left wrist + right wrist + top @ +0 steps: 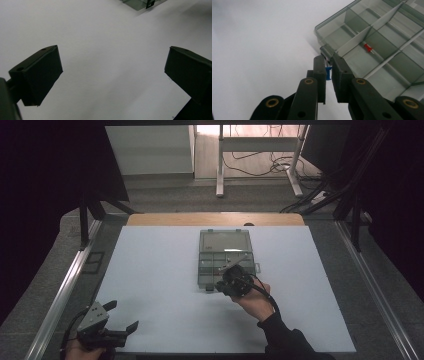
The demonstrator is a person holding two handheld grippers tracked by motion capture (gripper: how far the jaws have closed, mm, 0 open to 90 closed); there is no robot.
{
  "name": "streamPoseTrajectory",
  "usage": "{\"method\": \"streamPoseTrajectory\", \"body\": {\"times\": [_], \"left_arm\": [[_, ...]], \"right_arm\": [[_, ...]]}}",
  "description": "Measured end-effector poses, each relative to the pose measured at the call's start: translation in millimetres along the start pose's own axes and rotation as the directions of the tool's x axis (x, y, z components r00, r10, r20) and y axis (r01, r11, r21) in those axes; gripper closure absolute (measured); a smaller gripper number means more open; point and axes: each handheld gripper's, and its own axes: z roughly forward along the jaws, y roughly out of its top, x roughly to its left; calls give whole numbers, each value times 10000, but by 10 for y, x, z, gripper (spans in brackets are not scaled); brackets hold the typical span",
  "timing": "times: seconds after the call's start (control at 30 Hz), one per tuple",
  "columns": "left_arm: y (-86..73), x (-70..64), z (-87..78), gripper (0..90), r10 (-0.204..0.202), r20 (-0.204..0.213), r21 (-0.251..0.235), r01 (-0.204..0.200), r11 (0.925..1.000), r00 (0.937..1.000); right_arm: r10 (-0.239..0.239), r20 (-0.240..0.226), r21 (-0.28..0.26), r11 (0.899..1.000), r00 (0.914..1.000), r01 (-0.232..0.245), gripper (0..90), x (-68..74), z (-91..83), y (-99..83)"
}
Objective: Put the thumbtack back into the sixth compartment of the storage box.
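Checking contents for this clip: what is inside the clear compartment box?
The compartment box holds one red pushpin in a middle cell; the other cells in sight look empty. The right gripper, clamping a blue pushpin, covers the nearest cells.

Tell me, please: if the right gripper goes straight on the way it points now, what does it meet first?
Probably the near wall of the clear compartment box. The right gripper, shut on a small blue pin, points at that corner; depth is uncertain, so it may pass just over the rim into a compartment.
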Motion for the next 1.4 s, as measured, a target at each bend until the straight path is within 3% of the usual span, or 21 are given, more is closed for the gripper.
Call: {"method": "streamPoseTrajectory", "body": {"times": [0.57,0.97,1.4], "left_arm": [[0,2,1,17,-1,15,7,1,10000,10000],[1,1,2,18,17,13,31,-17,10000,10000],[1,0,2,18,26,10,31,-26,10000,10000]], "right_arm": [[332,408,-217,9992,9986,-323,804,-219,106,187],[442,835,93,9989,9955,-451,802,-350,270,236],[569,898,410,9973,9943,-608,794,-410,384,218]]}}
